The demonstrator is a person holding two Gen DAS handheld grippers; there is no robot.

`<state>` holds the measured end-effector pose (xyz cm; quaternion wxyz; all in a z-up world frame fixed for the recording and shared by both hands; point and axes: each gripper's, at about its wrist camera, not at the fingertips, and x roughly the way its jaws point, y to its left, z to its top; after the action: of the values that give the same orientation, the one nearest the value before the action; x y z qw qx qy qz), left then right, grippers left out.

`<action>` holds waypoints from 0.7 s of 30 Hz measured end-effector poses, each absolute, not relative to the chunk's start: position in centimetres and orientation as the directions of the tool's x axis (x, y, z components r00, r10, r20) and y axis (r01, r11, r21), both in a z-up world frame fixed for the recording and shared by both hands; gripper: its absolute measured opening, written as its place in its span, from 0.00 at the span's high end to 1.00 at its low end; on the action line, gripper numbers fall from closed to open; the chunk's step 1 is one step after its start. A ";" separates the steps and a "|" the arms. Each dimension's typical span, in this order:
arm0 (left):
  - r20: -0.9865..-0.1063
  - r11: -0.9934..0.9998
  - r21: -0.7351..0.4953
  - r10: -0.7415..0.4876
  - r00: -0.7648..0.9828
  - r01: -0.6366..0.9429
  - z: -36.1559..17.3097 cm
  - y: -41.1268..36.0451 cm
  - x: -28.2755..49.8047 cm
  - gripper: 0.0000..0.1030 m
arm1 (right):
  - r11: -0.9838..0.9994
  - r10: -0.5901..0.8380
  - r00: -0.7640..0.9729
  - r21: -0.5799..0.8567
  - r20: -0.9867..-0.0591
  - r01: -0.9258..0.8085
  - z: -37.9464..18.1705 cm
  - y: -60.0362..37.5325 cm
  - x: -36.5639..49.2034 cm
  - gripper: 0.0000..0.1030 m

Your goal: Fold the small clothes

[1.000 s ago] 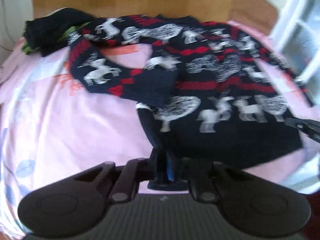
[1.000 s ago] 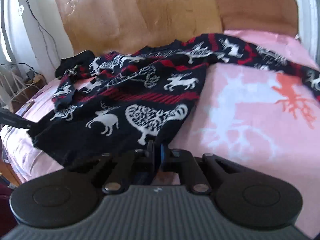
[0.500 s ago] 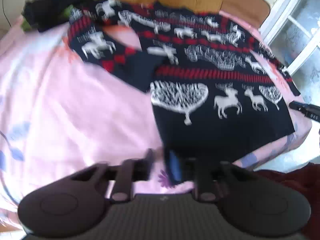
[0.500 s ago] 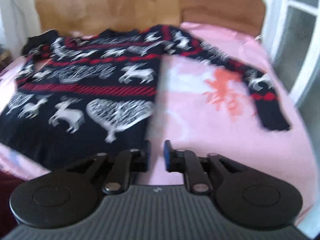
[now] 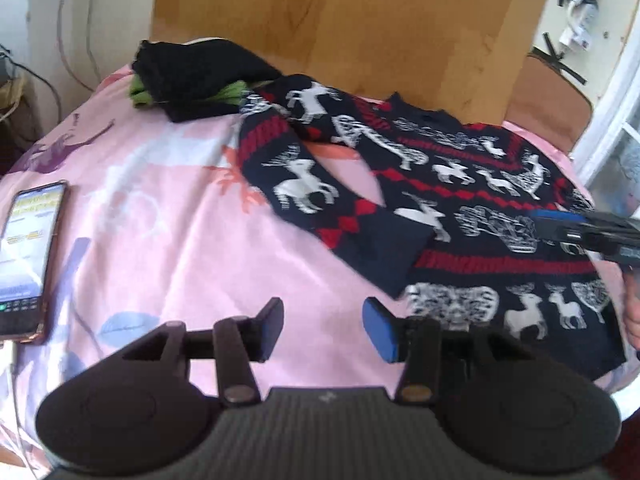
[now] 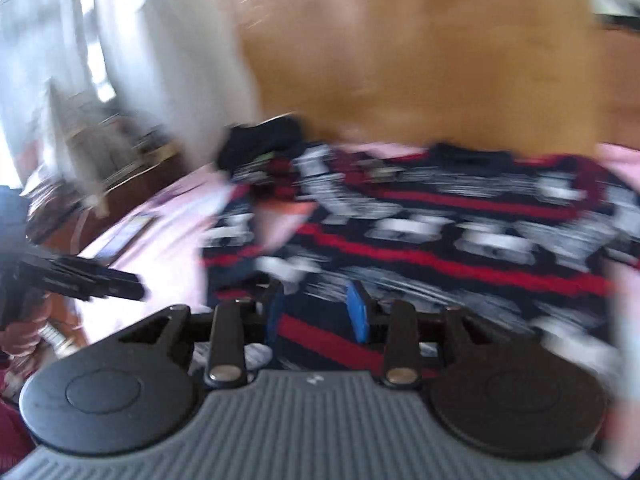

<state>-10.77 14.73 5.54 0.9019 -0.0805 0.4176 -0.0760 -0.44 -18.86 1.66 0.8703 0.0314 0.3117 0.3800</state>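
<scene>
I see one reindeer-patterned sweater (image 5: 472,216) lying on the pink bedsheet (image 5: 160,240), its one visible sleeve (image 5: 320,188) folded in over the body. My left gripper (image 5: 323,326) hovers over bare sheet beside the hem, jaws opening with nothing between them. My right gripper (image 6: 316,312) is over the sweater, jaws opening too, pads clear of the knit. One phone (image 5: 30,256) lies at the left, and one dark clothes pile (image 5: 196,76) sits by the wooden headboard (image 5: 344,28).
</scene>
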 end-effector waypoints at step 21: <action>-0.671 0.966 -0.250 -0.126 0.730 -0.063 8.0 18.0 -5.0 0.44 | 0.573 0.673 0.509 -0.056 -0.536 -0.818 11.9 -12.4 7.6 0.90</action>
<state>-5.02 18.04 7.98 0.9212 -0.1289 0.3668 -0.0170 7.55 -12.39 11.89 0.8550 -0.1529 0.2357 0.4360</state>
